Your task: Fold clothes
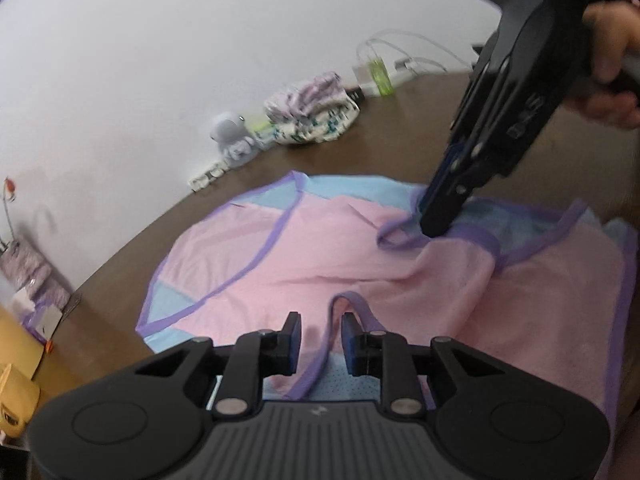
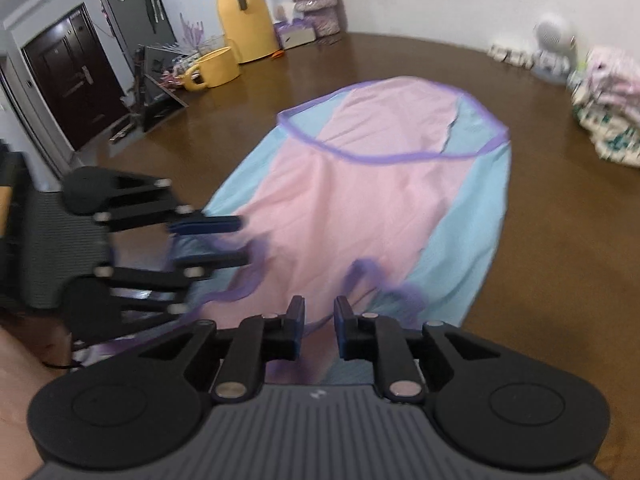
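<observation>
The pink and pale-blue mesh garment with purple binding (image 1: 320, 256) lies spread over the dark brown wooden table (image 1: 400, 128), filling the middle and lower right of the left wrist view. At the bottom centre the left gripper (image 1: 320, 330) stands parted, a purple strap loop passing between its fingers without being pinched. In the upper right a person's hand (image 1: 612, 64) drives the right gripper (image 1: 434, 224) down onto a rumpled purple-edged strap; from here its fingers look drawn together on the binding, though the contact is partly hidden. A crumpled floral cloth heap (image 1: 312, 114) sits by the wall, well apart.

In the right wrist view the garment (image 2: 380, 184) stretches away up the middle, its far hem flat and its near end bunched. The right gripper (image 2: 320, 326) at bottom centre shows a gap with fabric beneath, so I cannot tell whether it grips. The left gripper (image 2: 224, 242), blurred at mid-left, stands parted over the strap.

I judge both grippers are gathering the strap end; whether to lay it out or turn it over, I cannot say.
</observation>
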`<state>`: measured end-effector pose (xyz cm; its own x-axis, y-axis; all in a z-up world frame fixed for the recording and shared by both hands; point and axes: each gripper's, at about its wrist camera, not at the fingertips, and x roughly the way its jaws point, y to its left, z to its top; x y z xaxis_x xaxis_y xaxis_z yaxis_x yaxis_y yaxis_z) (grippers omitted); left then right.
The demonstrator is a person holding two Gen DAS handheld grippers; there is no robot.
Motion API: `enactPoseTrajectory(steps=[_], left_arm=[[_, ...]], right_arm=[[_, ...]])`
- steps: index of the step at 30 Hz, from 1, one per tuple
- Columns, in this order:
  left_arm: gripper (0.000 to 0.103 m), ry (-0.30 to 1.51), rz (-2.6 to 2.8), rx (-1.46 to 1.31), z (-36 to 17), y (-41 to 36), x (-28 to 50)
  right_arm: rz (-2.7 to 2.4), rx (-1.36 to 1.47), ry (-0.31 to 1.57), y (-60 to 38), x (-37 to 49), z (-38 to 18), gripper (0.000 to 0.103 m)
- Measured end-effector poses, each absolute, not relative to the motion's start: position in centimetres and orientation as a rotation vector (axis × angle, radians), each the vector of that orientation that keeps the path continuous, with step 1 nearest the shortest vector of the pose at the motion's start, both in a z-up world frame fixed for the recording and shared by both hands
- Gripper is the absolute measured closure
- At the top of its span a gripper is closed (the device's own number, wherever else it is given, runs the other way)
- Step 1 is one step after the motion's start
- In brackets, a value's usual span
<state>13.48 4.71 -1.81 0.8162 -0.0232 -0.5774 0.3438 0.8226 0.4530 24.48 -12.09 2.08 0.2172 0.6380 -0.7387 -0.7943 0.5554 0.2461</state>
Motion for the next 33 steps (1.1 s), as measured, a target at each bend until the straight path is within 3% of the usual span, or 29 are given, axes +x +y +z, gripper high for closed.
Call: enactPoseTrajectory(steps=[2, 3, 6, 9, 10, 11, 12, 13, 16, 19, 23, 24, 27, 33], left_arm=[[0.086, 0.595, -0.195, 0.602, -2.2, 4.6, 13.7], [0.093, 0.596, -0.189, 0.614, -2.3, 4.5, 13.7], [0.101, 0.597, -0.170, 0.652, -2.6, 4.2, 13.9], [0.101, 0.601, -0.144, 0.682, -2.9, 4.5, 13.5], [0.101, 0.604, -0.135, 0.686, -2.9, 4.6, 13.5], [0.102, 0.607, -0.127, 0.688, -2.9, 4.8, 13.5], [0.102, 0.610, -0.120, 0.688, -2.9, 5.0, 13.5], [0.102, 0.612, -0.114, 0.687, -2.9, 5.1, 13.3], [0.101, 0.618, -0.118, 0.685, -2.9, 5.3, 12.9], [0.093, 0.613, -0.122, 0.674, -2.7, 5.3, 12.6], [0.077, 0.576, -0.158, 0.618, -1.5, 5.4, 11.3], [0.074, 0.570, -0.178, 0.603, -1.2, 5.5, 10.9], [0.073, 0.555, -0.238, 0.556, -0.4, 5.6, 9.7], [0.073, 0.599, -0.344, 0.552, -1.1, 4.2, 9.1]], right_arm=[[1.004, -0.169, 0.936, -12.1, 24.0, 1.9, 0.072], [1.006, -0.153, 0.948, -12.2, 23.8, 1.8, 0.066], [0.992, -0.130, 0.953, -12.6, 23.3, 1.8, 0.065], [0.990, -0.113, 0.989, -12.5, 23.3, 1.1, 0.066], [0.992, -0.114, 0.998, -12.4, 23.3, 0.7, 0.067], [1.008, -0.106, 1.004, -12.2, 23.3, 0.5, 0.076], [1.026, -0.097, 1.011, -12.1, 23.3, 0.3, 0.093], [1.049, -0.097, 1.009, -12.0, 23.1, 0.5, 0.096], [1.102, -0.129, 0.995, -11.8, 22.2, 1.1, 0.098], [1.116, -0.184, 1.023, -11.5, 21.5, 0.9, 0.098], [1.078, -0.172, 1.036, -11.8, 21.7, 0.8, 0.089], [1.068, -0.160, 1.010, -12.3, 21.7, 1.3, 0.083], [1.047, -0.140, 0.953, -13.2, 21.6, 2.3, 0.068], [1.044, -0.162, 0.954, -12.7, 21.0, 1.5, 0.063]])
